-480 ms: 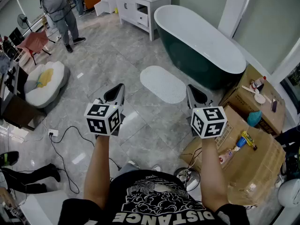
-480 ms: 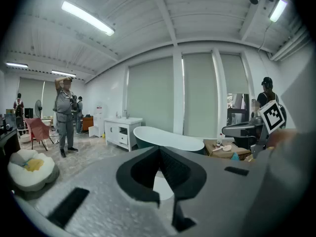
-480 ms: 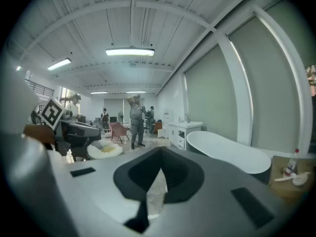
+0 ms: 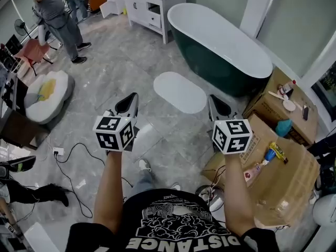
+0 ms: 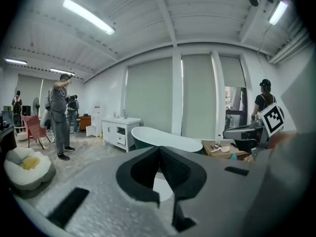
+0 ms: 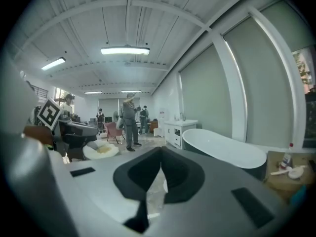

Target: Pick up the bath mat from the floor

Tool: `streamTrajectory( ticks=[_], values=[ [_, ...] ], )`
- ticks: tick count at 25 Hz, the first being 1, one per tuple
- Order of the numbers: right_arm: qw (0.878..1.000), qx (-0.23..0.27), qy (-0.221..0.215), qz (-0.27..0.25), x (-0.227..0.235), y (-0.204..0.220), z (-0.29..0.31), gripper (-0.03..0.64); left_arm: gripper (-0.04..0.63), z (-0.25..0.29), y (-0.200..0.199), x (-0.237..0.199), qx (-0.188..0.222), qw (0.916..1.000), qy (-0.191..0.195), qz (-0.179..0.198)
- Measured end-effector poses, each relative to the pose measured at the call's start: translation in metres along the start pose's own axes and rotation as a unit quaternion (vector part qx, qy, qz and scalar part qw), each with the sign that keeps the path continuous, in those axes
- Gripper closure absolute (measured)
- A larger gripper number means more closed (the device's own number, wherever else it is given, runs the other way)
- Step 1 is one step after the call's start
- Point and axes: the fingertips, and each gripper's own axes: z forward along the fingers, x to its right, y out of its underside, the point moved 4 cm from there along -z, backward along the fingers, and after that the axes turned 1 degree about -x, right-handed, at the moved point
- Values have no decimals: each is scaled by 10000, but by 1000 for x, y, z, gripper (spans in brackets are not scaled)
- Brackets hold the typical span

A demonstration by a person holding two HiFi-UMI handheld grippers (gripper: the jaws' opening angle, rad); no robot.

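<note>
A white oval bath mat (image 4: 180, 91) lies flat on the grey marble floor beside the dark green bathtub (image 4: 220, 46). My left gripper (image 4: 133, 97) is held at waist height, short of the mat and to its left, its jaws shut with nothing between them. My right gripper (image 4: 212, 100) hangs level with it, just right of the mat's near end, also shut and empty. In the left gripper view a patch of the bath mat (image 5: 160, 187) shows through the gap under the closed left gripper (image 5: 159, 149). The right gripper (image 6: 160, 151) points toward the bathtub (image 6: 224, 149).
Cardboard boxes (image 4: 283, 156) with bottles and tools stand at my right. A white vanity cabinet (image 4: 152, 7) is beyond the tub. A person (image 4: 58, 22) stands at far left near a pink chair (image 4: 32, 51). A cushion (image 4: 44, 91) and cables (image 4: 68, 164) lie on the floor at left.
I have stepped forward a little: one foot now shows ahead on the floor, and the mat and tub sit slightly nearer. Both grippers keep their pose. The far person has shifted left.
</note>
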Motion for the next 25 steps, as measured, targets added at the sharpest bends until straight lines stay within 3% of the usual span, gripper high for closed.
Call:
streamTrajectory(
  ticks=[11,25],
  values=[
    [9985,-169,514,91,6,3,39,537,511,63,4,-48,-106,9990,416,-103],
    [9875,-366,1464,447,-14,-18,144,463,401,170,-24,-167,-418,9908,1281,149]
  ],
)
